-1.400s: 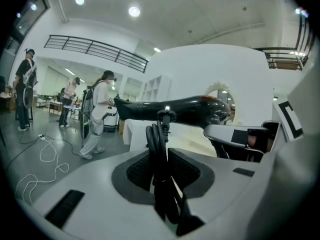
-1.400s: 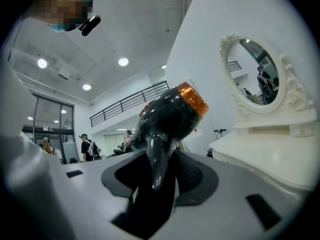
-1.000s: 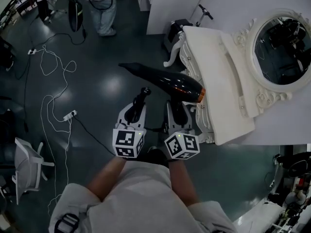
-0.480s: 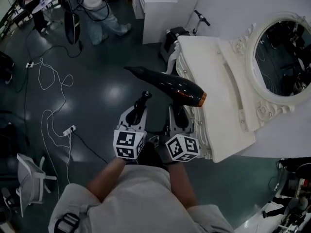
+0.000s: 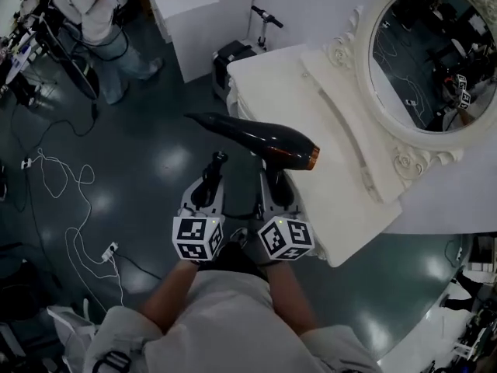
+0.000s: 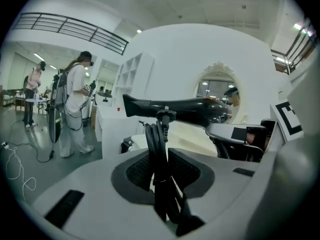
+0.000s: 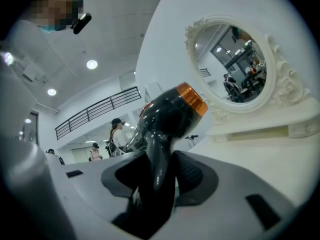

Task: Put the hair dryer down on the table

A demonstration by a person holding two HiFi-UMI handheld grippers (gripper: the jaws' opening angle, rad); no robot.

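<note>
A black hair dryer (image 5: 256,137) with an orange back ring hangs in the air, level, over the near left edge of the white dressing table (image 5: 311,115). My right gripper (image 5: 273,189) is shut on the dryer's handle (image 7: 159,169). My left gripper (image 5: 210,183) is shut on the dryer's coiled black cord (image 6: 159,154), whose plug (image 6: 165,116) sticks up above the jaws. In the left gripper view the hair dryer (image 6: 175,109) stretches across in front of the table. The two grippers sit side by side, close together.
An oval mirror (image 5: 431,53) in a carved white frame stands at the table's back with a raised shelf (image 5: 365,123) before it. A white cabinet (image 5: 194,14) and a scooter (image 5: 260,22) stand behind. A person (image 5: 97,14) stands far left; cables (image 5: 62,177) lie on the dark floor.
The view has shifted so the table and mirror now sit higher and closer. The dryer and both grippers have come nearer the table's left edge, grips unchanged.
</note>
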